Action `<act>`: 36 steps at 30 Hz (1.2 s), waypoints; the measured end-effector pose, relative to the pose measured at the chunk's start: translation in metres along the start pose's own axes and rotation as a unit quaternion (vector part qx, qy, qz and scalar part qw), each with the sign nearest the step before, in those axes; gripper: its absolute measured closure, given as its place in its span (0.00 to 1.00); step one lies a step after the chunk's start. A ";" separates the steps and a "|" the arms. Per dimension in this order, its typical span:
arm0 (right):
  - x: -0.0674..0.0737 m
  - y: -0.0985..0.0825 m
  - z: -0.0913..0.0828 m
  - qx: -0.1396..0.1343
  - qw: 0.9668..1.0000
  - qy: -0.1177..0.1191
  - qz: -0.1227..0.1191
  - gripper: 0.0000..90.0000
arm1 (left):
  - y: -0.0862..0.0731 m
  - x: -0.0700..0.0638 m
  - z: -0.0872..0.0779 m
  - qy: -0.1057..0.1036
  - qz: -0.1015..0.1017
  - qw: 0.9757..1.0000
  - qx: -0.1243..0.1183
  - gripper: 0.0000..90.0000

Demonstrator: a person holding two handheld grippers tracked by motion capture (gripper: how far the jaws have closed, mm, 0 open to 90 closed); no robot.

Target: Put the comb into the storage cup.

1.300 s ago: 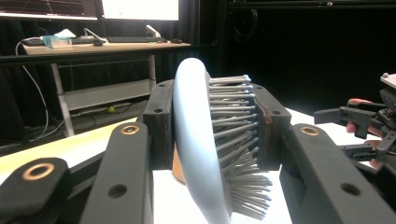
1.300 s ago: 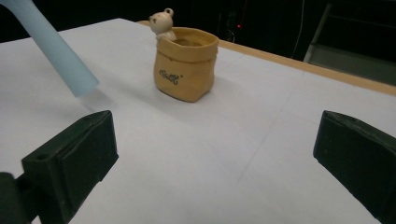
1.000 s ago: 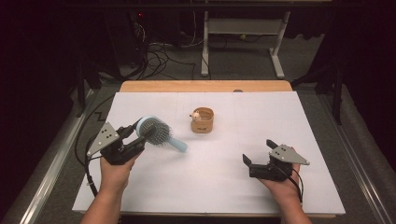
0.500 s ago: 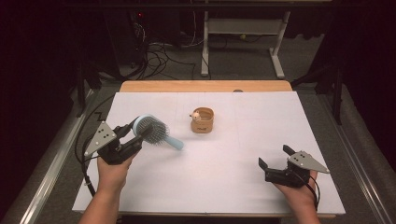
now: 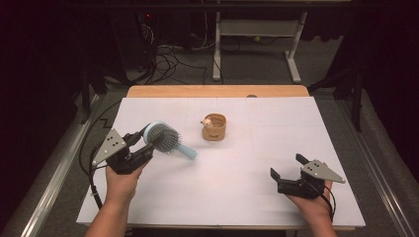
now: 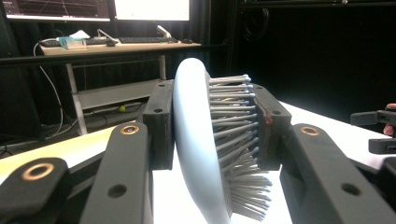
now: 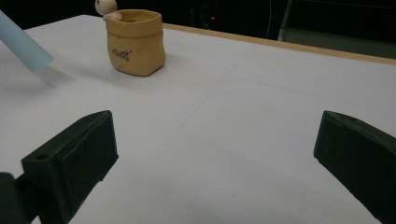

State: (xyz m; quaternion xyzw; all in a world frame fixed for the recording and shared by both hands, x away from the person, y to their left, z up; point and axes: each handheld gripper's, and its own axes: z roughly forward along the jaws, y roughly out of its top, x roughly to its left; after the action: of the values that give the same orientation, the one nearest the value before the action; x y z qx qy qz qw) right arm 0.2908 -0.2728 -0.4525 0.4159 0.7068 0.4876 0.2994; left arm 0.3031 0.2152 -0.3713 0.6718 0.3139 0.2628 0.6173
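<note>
one pale blue hairbrush (image 5: 165, 139) is clamped by its head in the left gripper (image 5: 143, 148), above the table's (image 5: 237, 197) left side. one tan pouch (image 5: 214, 127) is seen mid-table. the right gripper (image 5: 289, 170) is held apart, with nothing between.

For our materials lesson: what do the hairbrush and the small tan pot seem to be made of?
Hairbrush: probably pale blue plastic, with a smooth matte back and stiff, even bristles.
Small tan pot: perhaps soft leather or kraft paper, going by its rolled rim, slumped sides and printed lettering.

A small dark script word is showing on the tan, soft-sided fabric pouch (image 7: 135, 43), too blurred for reading.
</note>
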 end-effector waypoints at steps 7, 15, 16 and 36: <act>-0.002 -0.001 -0.001 -0.003 1.000 0.000 0.003 0.00 | -0.001 -0.003 0.003 -0.005 0.003 1.000 0.004 0.65; 0.001 0.000 -0.003 -0.005 1.000 0.001 -0.006 0.00 | 0.000 -0.008 0.005 -0.011 0.008 1.000 0.000 0.65; 0.001 0.001 -0.002 -0.006 1.000 0.000 -0.007 0.00 | 0.000 -0.009 0.005 -0.011 0.008 1.000 -0.001 0.65; 0.002 0.003 -0.001 -0.013 1.000 0.005 -0.006 0.00 | 0.018 -0.020 0.009 -0.020 0.017 0.999 -0.027 0.65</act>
State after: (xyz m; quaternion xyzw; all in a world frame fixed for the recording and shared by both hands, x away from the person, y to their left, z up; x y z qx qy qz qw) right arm 0.2898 -0.2708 -0.4493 0.4051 0.7043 0.4973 0.3043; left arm 0.2980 0.1933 -0.3538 0.6654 0.2833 0.2680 0.6365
